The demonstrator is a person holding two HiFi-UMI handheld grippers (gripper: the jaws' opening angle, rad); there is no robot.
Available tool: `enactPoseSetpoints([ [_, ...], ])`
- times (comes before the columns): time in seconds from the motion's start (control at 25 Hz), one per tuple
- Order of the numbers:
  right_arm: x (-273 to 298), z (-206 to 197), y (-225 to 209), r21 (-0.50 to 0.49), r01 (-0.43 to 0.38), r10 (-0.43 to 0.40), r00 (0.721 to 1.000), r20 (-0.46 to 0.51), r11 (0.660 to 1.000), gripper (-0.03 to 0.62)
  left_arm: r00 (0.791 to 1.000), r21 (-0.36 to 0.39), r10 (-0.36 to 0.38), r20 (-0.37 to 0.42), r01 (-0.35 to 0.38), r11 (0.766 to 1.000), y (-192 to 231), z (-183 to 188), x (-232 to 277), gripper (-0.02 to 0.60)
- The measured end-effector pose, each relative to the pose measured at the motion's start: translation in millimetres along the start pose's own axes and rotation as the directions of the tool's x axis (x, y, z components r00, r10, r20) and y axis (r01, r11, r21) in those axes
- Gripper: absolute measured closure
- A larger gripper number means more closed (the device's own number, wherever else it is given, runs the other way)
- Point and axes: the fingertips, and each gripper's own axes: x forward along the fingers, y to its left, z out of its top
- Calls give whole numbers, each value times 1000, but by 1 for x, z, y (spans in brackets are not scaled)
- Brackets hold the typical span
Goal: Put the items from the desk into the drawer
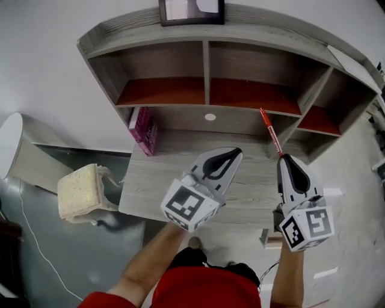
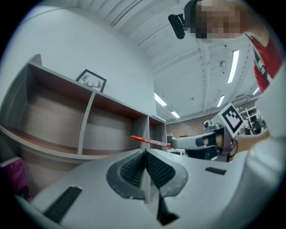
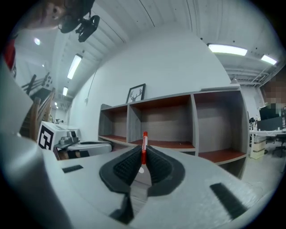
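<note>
Two tools hover over the front half of the grey wood bench [image 1: 157, 180], each held by a bare forearm that comes up from the bottom of the head view. The left tool [image 1: 232, 154] has its jaws pressed together with nothing between the ribbed pads, and it points toward the middle of the shelf unit [image 1: 206, 60] at the back of the bench. The right tool [image 1: 285, 157] is just beside it, to the right, and pinches a red pen [image 1: 270, 132] by its lower end.

The pen is clear of the bench. It juts out ahead of the jaws, tilted a little to the left in the head view, with its red tip in front of the shelf unit's lower right part. In the right gripper view it stands nearly upright between the pads, and in the left gripper view it shows as a thin red line sticking out from the other tool.

A pink book [image 1: 143, 130] stands at the bench's back left corner, against the shelf unit's side wall. A framed picture [image 1: 191, 11] sits on top of the shelf unit. Left of the bench is a seat with a pale yellow cushion [image 1: 77, 191].
</note>
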Motion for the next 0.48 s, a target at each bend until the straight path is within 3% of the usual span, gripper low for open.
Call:
enactPoseSetpoints([
  [0.48, -138, -24, -36, -29, -248, 249, 968, 36, 968, 560, 979, 12, 202, 5, -202, 979, -150, -7, -6, 572],
])
